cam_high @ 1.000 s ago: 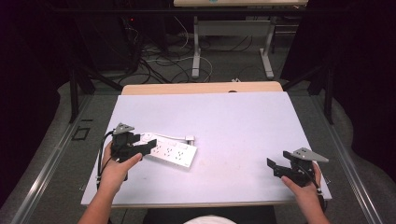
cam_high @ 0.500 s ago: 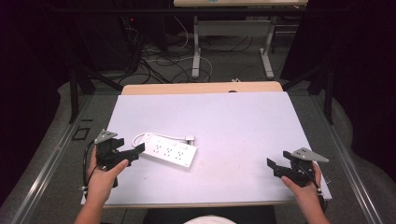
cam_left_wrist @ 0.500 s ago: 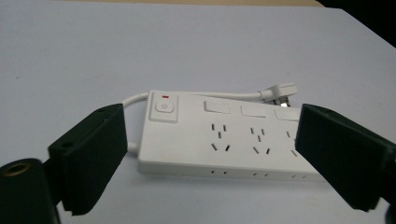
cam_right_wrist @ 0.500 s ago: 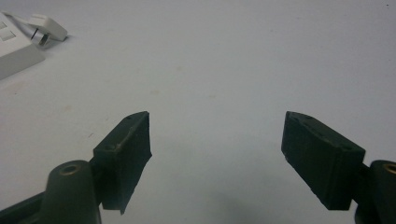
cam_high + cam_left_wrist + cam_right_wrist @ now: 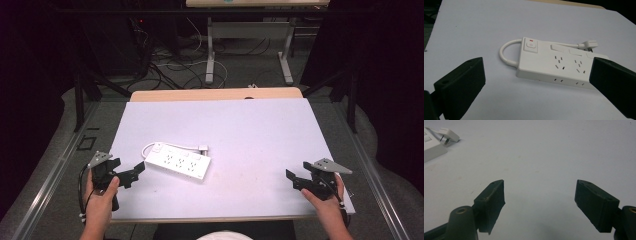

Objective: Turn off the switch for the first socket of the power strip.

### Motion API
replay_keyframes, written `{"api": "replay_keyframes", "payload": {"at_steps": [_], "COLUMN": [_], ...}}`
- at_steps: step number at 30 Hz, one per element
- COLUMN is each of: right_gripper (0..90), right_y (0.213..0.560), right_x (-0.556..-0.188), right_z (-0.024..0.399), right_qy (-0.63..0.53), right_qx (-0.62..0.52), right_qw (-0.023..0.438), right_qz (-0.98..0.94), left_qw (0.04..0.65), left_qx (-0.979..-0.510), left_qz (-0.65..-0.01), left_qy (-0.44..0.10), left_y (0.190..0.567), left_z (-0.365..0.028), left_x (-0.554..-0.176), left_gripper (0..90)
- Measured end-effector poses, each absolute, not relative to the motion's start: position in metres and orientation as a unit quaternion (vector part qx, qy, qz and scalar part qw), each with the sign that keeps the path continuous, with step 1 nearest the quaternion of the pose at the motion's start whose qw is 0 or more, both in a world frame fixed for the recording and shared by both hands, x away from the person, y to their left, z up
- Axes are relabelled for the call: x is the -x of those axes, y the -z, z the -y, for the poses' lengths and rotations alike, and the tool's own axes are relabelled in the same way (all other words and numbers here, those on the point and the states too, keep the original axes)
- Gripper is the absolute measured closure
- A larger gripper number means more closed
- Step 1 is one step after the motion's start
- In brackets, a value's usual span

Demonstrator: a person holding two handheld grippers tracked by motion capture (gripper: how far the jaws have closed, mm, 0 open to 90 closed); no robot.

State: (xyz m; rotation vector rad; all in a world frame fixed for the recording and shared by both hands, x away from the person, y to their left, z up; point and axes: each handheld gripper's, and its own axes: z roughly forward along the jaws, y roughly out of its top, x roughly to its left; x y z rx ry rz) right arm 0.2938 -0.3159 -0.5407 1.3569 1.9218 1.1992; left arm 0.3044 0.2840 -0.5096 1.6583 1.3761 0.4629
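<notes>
A white power strip (image 5: 179, 164) lies flat on the white table (image 5: 250, 135), left of centre, with its short cord looped and its plug (image 5: 203, 148) resting at its far side. My left gripper (image 5: 136, 171) hovers at the table's front left, open, just left of the strip and apart from it. In the left gripper view the strip (image 5: 554, 63) lies between and beyond the wide-spread jaws of my left gripper (image 5: 536, 68), switch end to the left. My right gripper (image 5: 292, 180) is open near the front right corner, over bare table; in its own view, my right gripper (image 5: 540, 192) holds nothing.
A wooden strip (image 5: 215, 94) borders the table's far edge. Behind it, cables and desk legs (image 5: 210, 55) stand on a dark floor. The plug (image 5: 449, 134) and a corner of the strip (image 5: 431, 148) sit far off at the right gripper view's top left.
My left gripper has drawn back from the strip's left end toward the table's front left edge. The strip and my right gripper have stayed put.
</notes>
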Motion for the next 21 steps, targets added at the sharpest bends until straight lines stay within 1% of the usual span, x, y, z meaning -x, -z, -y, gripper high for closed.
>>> {"api": "replay_keyframes", "payload": {"at_steps": [10, 21], "right_gripper": [23.5, 23.5], "right_y": [0.540, 0.541], "right_x": [-0.294, -0.294], "right_z": [0.317, 0.318], "right_qy": [-0.440, -0.438], "right_qx": [-0.499, -0.498], "right_qw": [0.247, 0.251], "right_qz": [-0.705, -0.705], "left_qw": [0.436, 0.416], "left_qx": [-0.672, -0.685], "left_qz": [-0.564, -0.561], "left_qy": [-0.200, -0.206], "left_y": [0.531, 0.542], "left_z": [-0.293, -0.295], "left_x": [-0.301, -0.301], "left_gripper": [0.1, 0.1]}}
